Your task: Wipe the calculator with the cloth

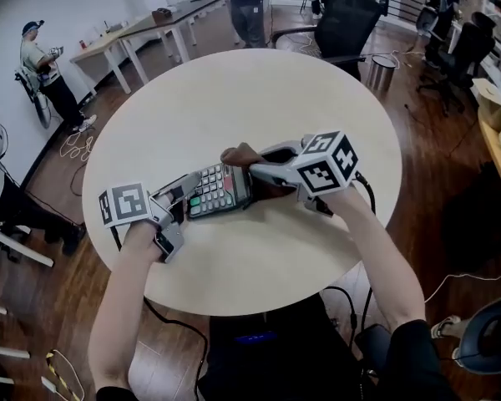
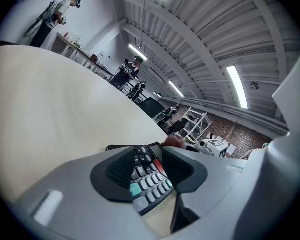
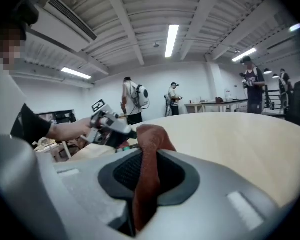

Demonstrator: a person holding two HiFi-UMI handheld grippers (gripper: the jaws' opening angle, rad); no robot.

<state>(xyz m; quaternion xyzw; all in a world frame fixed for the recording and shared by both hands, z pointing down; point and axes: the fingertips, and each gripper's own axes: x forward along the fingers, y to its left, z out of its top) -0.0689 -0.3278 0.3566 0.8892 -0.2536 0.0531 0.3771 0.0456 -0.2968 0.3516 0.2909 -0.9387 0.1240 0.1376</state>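
Floor of dark wood [image 1: 438, 153] lies all around you. On it stands your round, pale counter [image 1: 234, 107]. Past its far edge stands a black chair [image 1: 346, 23], with a small metal bin [image 1: 381, 72] just beside it. Far off at the left, a person [image 1: 43, 67] stands by the wall.

Your two hands meet over the near part of the counter. Your left claw [image 1: 188, 197] comes in from the left and your right claw [image 1: 260, 162] comes in from the right, so they point at each other. Each one carries a cube with black and white squares.

Your left claw is clenched on the calculator [image 1: 220, 190]. It pinches the left end, with one pad on each long side, and the keys show between the pads. The calculator sits between your two claws with its keys facing up. Most keys are grey, one is green and one is red. You cannot tell if it rests on the counter or hangs just above it.

Your right claw is clenched on the cloth [image 1: 242, 154]. The cloth is brown. It is squeezed flat between the pads, and a soft bunch sticks out past the tips. That bunch sits at the far right corner of the calculator and seems to touch it.
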